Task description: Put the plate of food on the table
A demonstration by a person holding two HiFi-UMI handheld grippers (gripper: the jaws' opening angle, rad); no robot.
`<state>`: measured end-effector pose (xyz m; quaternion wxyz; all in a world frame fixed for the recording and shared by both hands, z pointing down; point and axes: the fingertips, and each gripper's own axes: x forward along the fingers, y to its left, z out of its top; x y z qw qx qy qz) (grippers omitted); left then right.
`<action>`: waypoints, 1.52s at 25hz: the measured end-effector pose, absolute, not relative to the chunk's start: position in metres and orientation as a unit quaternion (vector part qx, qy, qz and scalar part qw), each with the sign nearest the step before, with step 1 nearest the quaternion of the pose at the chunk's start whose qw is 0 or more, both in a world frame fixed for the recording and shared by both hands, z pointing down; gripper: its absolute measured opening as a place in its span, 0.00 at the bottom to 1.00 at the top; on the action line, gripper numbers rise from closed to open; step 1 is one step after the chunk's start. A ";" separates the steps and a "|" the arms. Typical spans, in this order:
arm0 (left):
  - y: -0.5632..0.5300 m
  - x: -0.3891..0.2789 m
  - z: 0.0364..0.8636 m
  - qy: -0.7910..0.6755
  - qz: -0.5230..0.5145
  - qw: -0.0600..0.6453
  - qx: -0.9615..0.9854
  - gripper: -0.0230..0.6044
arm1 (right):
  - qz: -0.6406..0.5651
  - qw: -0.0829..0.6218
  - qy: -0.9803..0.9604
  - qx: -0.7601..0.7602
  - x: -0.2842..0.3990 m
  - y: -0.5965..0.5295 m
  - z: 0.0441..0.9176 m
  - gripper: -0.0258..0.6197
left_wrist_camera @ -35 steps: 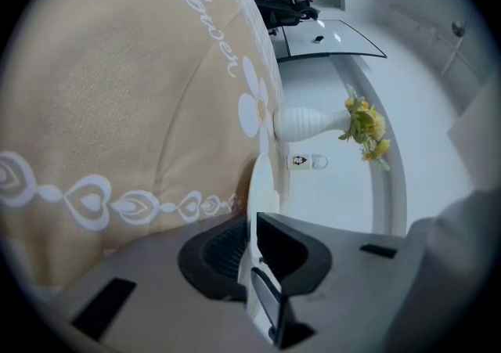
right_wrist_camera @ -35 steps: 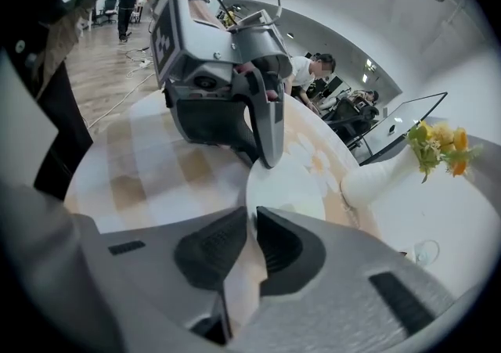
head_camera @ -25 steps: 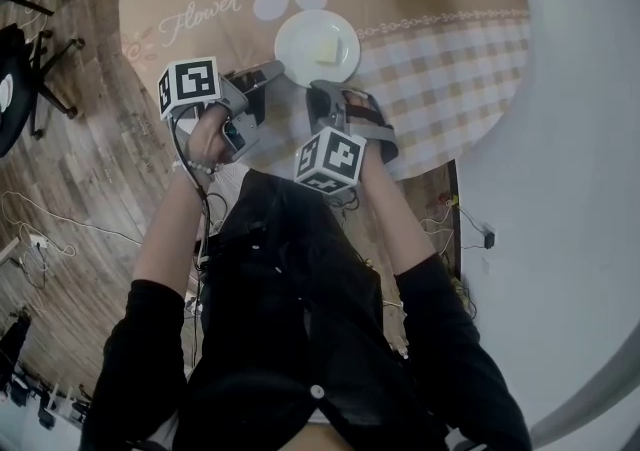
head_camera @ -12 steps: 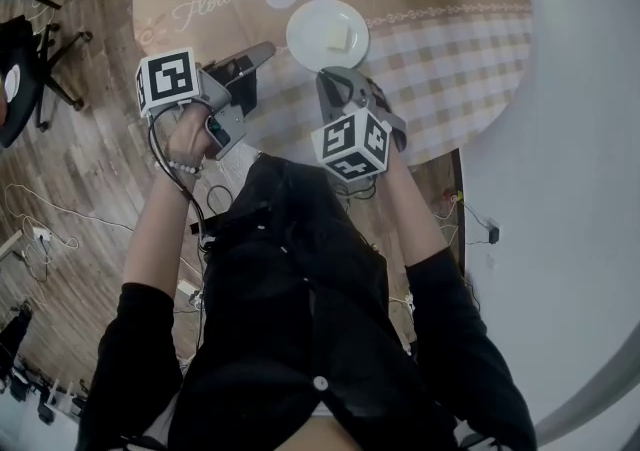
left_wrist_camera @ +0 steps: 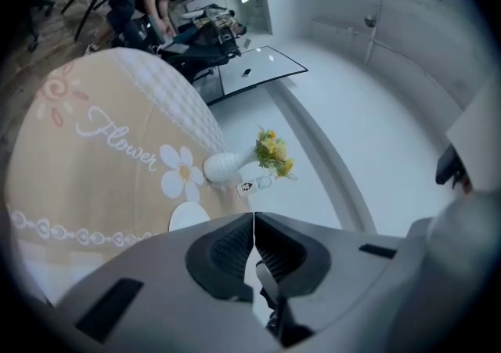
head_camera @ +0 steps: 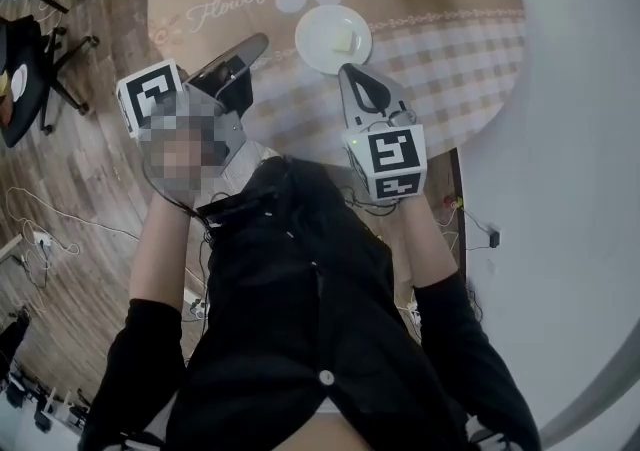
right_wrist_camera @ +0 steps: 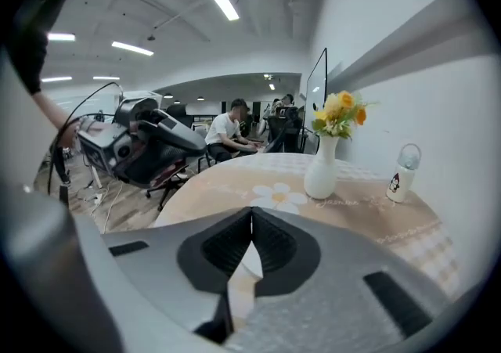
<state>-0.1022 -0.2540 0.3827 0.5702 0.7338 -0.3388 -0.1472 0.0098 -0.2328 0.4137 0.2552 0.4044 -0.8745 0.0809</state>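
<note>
Plate (head_camera: pixel 333 39) on bench (head_camera: pixel 450 49); L gripper (head_camera: pixel 248 47) & R gripper (head_camera: pixel 354 75) jaws pressed together, empty. Risk: R, at plate's 6 o'clock, could nudge it.

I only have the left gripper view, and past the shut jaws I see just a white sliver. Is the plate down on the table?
Observer: Yes. In the head view the plate lies flat on the table, apart from the left hand-held gripper and the right hand-held gripper.
Operator: Is there food on it?
Observer: A pale piece of food lies on it, right of its middle in the head view.
Operator: What about the right one's jaws?
Observer: The right gripper view shows them together, with nothing between them.
</note>
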 end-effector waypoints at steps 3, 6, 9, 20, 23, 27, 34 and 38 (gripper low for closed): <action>-0.252 -0.105 0.360 -0.364 -0.138 0.513 0.765 0.04 | 0.081 0.225 -0.877 0.416 0.011 -0.231 0.391 0.04; -0.253 -0.098 0.333 -0.382 -0.125 0.462 0.791 0.04 | 0.071 0.187 -0.881 0.429 0.017 -0.233 0.357 0.04; -0.249 -0.103 0.307 -0.399 -0.120 0.412 0.810 0.04 | 0.059 0.150 -0.885 0.436 0.013 -0.230 0.323 0.04; -0.230 -0.095 0.237 -0.451 -0.081 0.236 0.857 0.04 | 0.014 0.049 -0.892 0.449 0.020 -0.216 0.233 0.04; -0.222 -0.086 0.227 -0.447 -0.069 0.210 0.867 0.04 | 0.004 0.036 -0.890 0.454 0.025 -0.213 0.220 0.04; -0.217 -0.076 0.217 -0.446 -0.046 0.161 0.879 0.04 | -0.015 0.023 -0.887 0.460 0.030 -0.210 0.208 0.04; -0.211 -0.068 0.210 -0.439 -0.025 0.128 0.889 0.04 | -0.015 0.022 -0.886 0.462 0.030 -0.207 0.207 0.04; -0.207 -0.066 0.210 -0.438 -0.021 0.124 0.890 0.04 | -0.014 0.026 -0.885 0.465 0.032 -0.203 0.209 0.04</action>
